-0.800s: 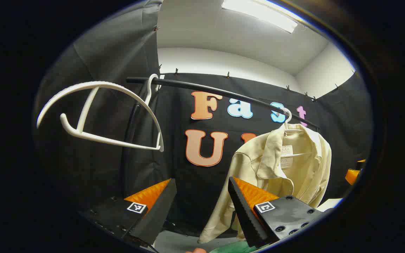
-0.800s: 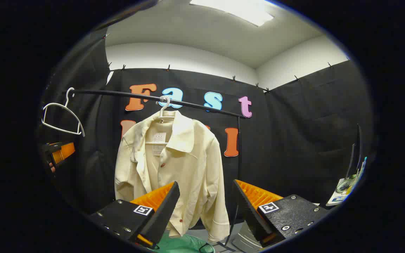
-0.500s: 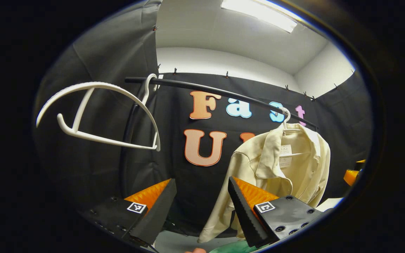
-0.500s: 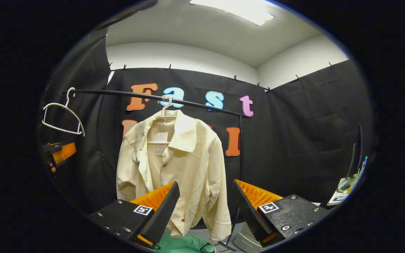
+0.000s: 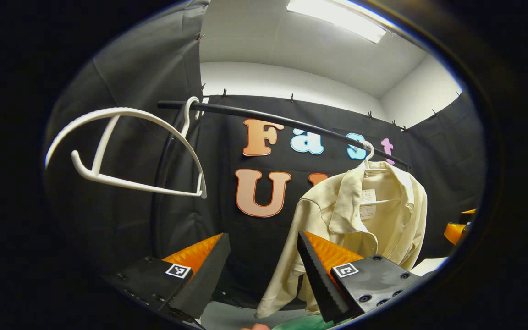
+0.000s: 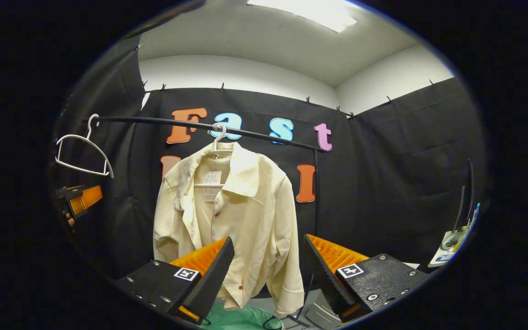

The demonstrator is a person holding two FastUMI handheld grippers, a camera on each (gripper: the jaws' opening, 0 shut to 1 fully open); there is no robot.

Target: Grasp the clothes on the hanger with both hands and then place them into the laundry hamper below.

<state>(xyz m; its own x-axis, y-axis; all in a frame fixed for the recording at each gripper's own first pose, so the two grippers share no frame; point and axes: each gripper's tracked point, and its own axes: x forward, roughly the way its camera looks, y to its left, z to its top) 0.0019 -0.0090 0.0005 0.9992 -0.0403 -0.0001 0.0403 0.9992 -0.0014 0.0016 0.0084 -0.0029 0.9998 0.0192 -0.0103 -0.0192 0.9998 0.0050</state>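
A cream shirt [image 6: 241, 215] hangs on a white hanger [image 6: 219, 137] from a black rail [image 6: 264, 136]; in the left gripper view the same cream shirt [image 5: 360, 224] hangs at the right. Below it a green hamper [image 6: 241, 318] shows at the bottom edge, as does the hamper [image 5: 305, 323] in the left gripper view. My left gripper [image 5: 264, 266] is open and empty, well short of the shirt. My right gripper [image 6: 268, 270] is open and empty in front of the shirt's lower half, not touching it. The left gripper [image 6: 78, 201] also shows far left in the right gripper view.
An empty white hanger [image 5: 126, 151] hangs at the rail's left end, close above the left gripper. The rail's black upright post [image 6: 313, 220] stands right of the shirt. Some items [image 6: 452, 243] sit at the far right edge.
Both views have drifted slightly: the shirt sits a little more to the left in the left gripper view and a little right and lower in the right gripper view. Both grippers stay open.
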